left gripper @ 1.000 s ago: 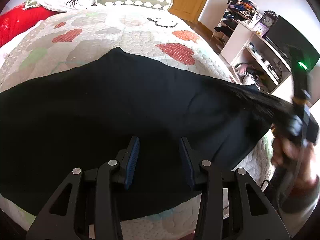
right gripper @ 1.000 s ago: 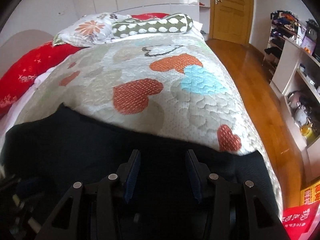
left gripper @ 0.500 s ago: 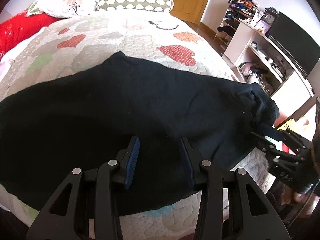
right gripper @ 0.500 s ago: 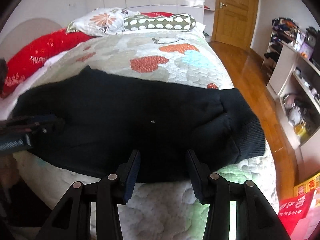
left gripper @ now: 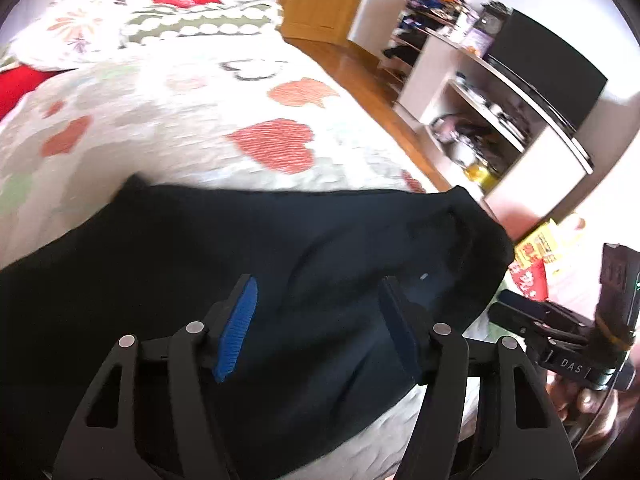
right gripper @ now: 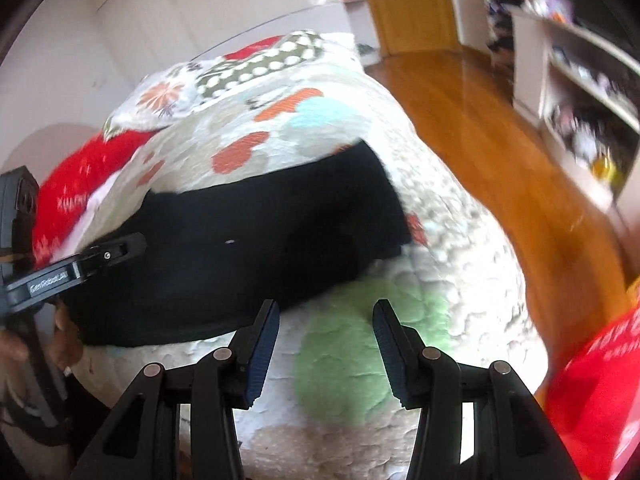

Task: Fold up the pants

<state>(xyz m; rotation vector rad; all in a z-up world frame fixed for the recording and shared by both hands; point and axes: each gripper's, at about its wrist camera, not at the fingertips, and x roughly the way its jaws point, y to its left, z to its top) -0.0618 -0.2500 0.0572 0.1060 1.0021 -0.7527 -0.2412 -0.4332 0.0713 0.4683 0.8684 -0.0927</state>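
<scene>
The black pants (left gripper: 248, 280) lie spread across the near end of the bed (left gripper: 192, 120), on the heart-patterned quilt (right gripper: 360, 208), reaching to the bed's right-hand edge.

Left gripper (left gripper: 316, 320): jaws released, wide apart, holding nothing. They hang above the pants, with dark cloth showing between the blue pads (left gripper: 236, 328). Half a second ago the gap between them was narrower; it is now clearly wider. The view has also moved in, so the pants fill more of the lower frame.

Right gripper (right gripper: 324, 336): jaws released, empty. Half a second ago they framed the near hem of the pants; now they sit over bare quilt and a green patch (right gripper: 352, 344), apart from the cloth, whose edge lies just beyond the left pad. The view has tilted, and the pants now slant up toward the right.

In the left wrist view my right gripper (left gripper: 556, 332) is beside the bed's right edge, near the pants but not touching them. Both views are blurred.
</scene>
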